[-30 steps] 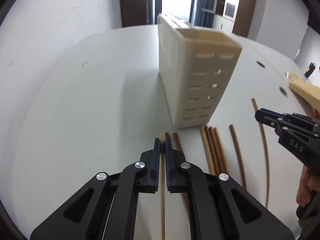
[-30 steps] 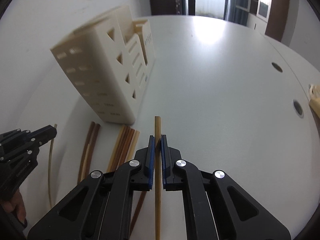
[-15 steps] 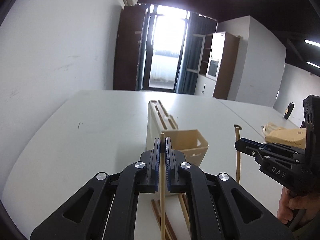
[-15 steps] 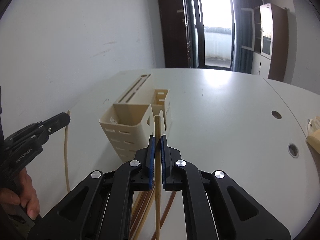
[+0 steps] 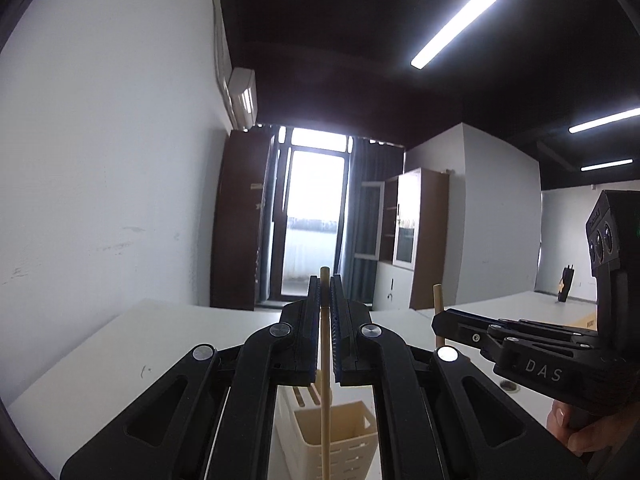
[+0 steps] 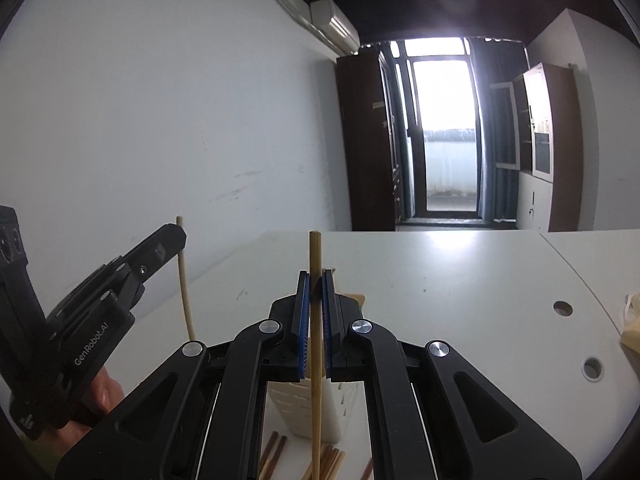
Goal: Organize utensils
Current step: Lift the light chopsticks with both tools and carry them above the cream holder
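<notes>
My left gripper (image 5: 325,280) is shut on a pale chopstick (image 5: 326,408) that stands upright between its pads. It hangs above the cream slotted utensil holder (image 5: 348,440) on the white table (image 5: 120,360). My right gripper (image 6: 316,276) is shut on a darker tan chopstick (image 6: 316,400), also upright, over the same holder (image 6: 340,404). Each gripper shows in the other's view: the right gripper (image 5: 438,322) at the right, the left gripper (image 6: 176,236) at the left with its pale chopstick (image 6: 185,292). Several brown chopsticks (image 6: 274,450) lie in front of the holder.
The table (image 6: 440,280) has two round holes (image 6: 562,309) at the right, with a tan object (image 6: 632,332) at its edge. A white wall runs along the left. A person's hand (image 5: 576,432) holds the right gripper's handle.
Both grippers have risen and tipped up from the table to about level, each lifting its chopstick upright. The holder has dropped to the bottom of both views.
</notes>
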Demonstrator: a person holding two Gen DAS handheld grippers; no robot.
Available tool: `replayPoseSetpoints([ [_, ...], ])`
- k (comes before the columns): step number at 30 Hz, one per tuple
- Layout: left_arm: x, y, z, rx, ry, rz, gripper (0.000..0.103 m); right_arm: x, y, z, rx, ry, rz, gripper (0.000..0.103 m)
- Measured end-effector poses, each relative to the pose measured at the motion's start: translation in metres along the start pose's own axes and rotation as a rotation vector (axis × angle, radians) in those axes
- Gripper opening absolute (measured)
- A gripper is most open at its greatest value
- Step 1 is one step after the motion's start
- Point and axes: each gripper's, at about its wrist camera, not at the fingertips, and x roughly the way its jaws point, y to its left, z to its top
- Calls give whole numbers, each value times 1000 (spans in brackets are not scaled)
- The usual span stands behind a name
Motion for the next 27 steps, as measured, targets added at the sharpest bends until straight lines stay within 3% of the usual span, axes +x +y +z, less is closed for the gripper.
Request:
replayPoseSetpoints([
  [6, -1, -6, 2, 5, -121, 14, 4, -8, -7, 7, 10, -160, 60, 7],
  [11, -4, -9, 0, -2, -213, 5, 4, -22, -9, 14, 24, -334, 58, 7],
  [16, -7, -8, 0, -11, -295, 30, 4, -23, -17, 14, 29, -451, 81, 7],
  [20, -1, -6, -4, -25, -306, 24, 4, -18, -22, 14, 25, -515, 92, 6],
  [27, 29, -1, -23, -30, -167, 18, 4, 17, -29, 5, 9, -418, 62, 7],
])
